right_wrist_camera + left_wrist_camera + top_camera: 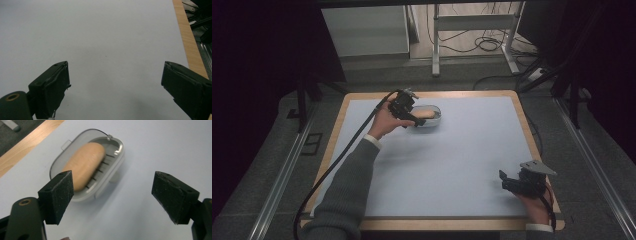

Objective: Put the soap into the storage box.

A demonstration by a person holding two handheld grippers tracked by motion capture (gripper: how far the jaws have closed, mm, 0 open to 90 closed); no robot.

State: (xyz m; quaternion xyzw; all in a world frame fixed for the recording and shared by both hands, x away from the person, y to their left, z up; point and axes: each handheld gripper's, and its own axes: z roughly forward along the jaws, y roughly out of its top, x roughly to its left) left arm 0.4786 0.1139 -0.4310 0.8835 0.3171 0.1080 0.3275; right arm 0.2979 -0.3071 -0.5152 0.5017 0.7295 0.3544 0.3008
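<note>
- My left tool [112,197] hovered with jaws spread wide, just short of a grey soap dish [113,161] holding a tan soap bar [85,165].
- My right tool [115,92] sat wide apart over bare worktop [100,37].

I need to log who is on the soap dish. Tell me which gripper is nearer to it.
Left. The left gripper hovers right at the soap dish, jaws open around its near end. The right gripper sits far off near the table's front right corner.
</note>
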